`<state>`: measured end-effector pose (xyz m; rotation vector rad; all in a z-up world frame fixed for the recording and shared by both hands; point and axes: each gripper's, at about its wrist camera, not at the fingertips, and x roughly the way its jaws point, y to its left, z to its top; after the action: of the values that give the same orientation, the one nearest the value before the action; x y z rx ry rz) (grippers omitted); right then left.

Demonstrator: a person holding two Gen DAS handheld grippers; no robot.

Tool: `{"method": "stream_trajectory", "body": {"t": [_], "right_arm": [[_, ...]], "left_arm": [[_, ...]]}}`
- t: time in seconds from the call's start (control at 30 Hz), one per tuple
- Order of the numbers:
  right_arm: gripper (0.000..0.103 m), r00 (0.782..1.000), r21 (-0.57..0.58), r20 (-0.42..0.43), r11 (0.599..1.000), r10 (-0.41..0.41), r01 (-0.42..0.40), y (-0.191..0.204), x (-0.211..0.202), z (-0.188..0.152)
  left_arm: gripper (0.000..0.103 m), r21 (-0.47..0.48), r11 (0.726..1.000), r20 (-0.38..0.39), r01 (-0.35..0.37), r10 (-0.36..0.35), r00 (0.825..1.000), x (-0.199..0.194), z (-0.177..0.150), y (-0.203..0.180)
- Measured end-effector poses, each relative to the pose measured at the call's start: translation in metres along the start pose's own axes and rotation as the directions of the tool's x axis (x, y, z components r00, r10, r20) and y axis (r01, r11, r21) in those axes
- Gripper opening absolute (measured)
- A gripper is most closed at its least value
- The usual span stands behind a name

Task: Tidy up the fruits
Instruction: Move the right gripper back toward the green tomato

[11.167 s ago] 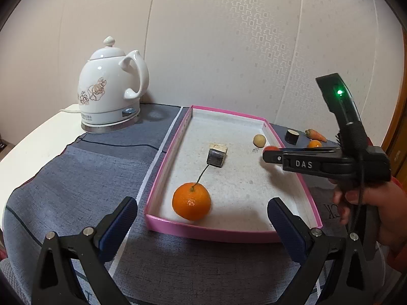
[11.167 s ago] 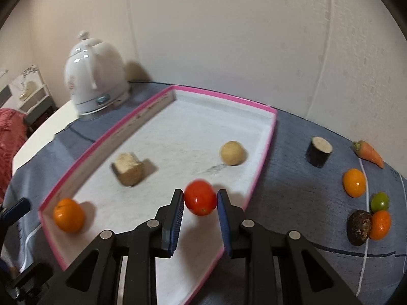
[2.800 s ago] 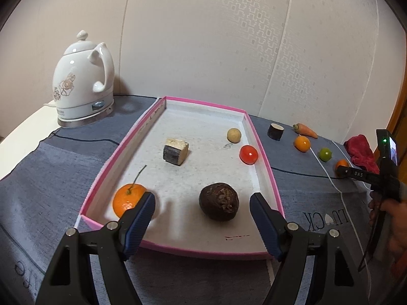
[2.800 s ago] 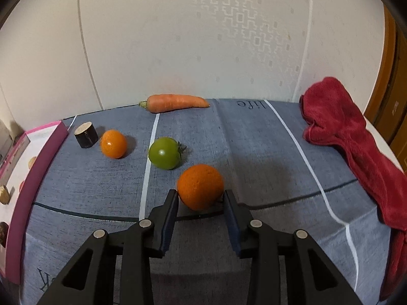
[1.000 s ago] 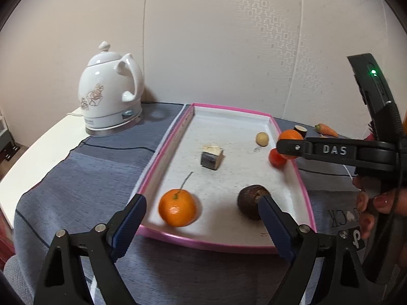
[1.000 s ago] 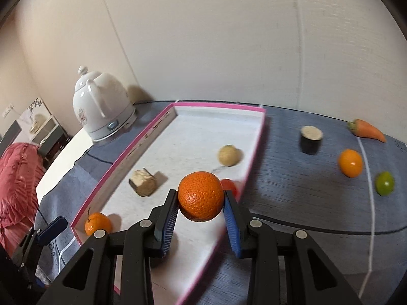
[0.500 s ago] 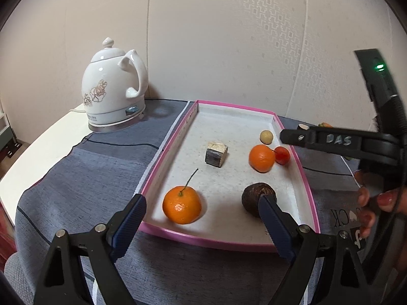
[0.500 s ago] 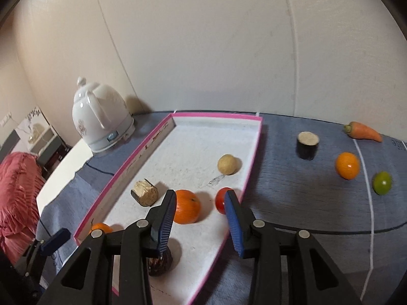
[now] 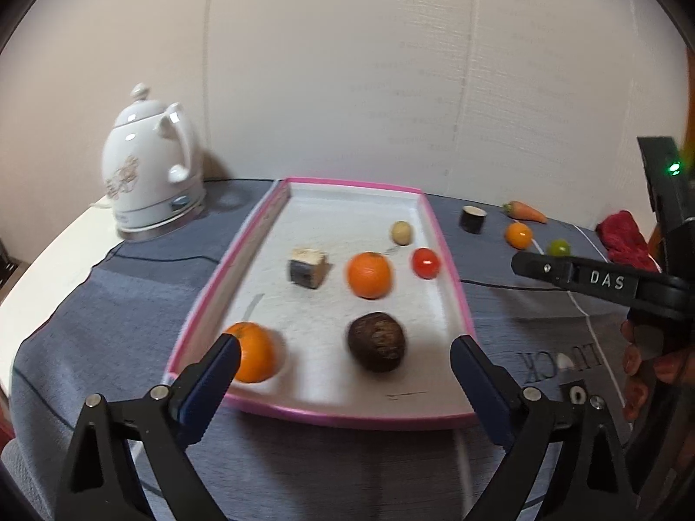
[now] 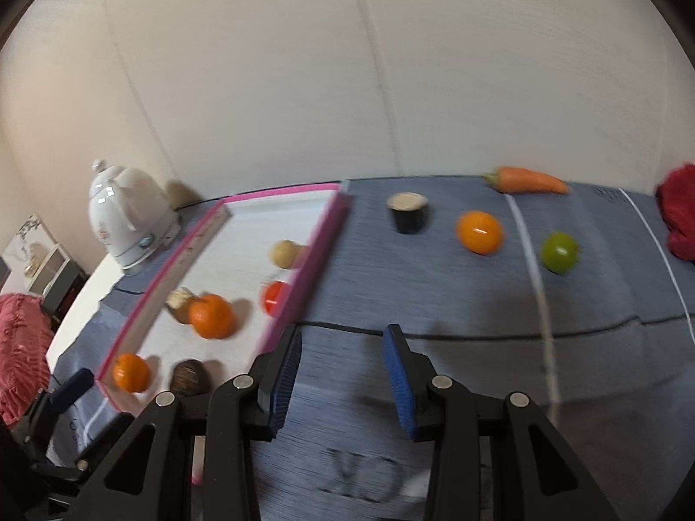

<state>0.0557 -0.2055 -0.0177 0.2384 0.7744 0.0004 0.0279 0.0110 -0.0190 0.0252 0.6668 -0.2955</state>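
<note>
My left tongs are opening wide, empty, over the pink tray's near edge. My right tongs stand parted, empty, above the desk. Farther off, the orange sits mid-tray.

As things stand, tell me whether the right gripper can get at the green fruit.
Probably yes: the right gripper is empty with jaws apart, and only bare cloth lies between it and the green fruit.

L tongs opening; R tongs apart, empty.
</note>
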Motion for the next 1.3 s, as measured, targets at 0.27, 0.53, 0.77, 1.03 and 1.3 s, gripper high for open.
{"method": "stream_trajectory", "body": {"t": [0.27,0.53,0.77,1.03,1.3], "right_arm": [[0.039,0.996,0.078,0.003,0.993,-0.087,0.086,-0.059,-0.009,-0.006],[0.039,0.989,0.134,0.023,0.981,-0.148,0.143,-0.104,-0.016,0.001],[0.039,0.982,0.159,0.031,0.971,-0.187,0.18,-0.13,-0.016,0.007],[0.039,0.978,0.17,0.038,0.965,-0.207,0.198,-0.145,-0.013,0.014],[0.039,0.978,0.157,0.048,0.968,-0.205,0.195,-0.149,-0.006,0.023]], "left_arm": [[0.098,0.08,0.994,-0.028,0.071,-0.069,0.997,0.011,0.007,-0.045],[0.098,0.116,0.985,-0.071,0.129,-0.121,0.99,0.03,0.025,-0.088],[0.098,0.142,0.98,-0.104,0.141,-0.127,0.986,0.046,0.03,-0.109],[0.098,0.175,0.972,-0.122,0.154,-0.134,0.983,0.053,0.024,-0.121],[0.098,0.2,0.966,-0.121,0.164,-0.142,0.982,0.062,0.034,-0.141]]}}
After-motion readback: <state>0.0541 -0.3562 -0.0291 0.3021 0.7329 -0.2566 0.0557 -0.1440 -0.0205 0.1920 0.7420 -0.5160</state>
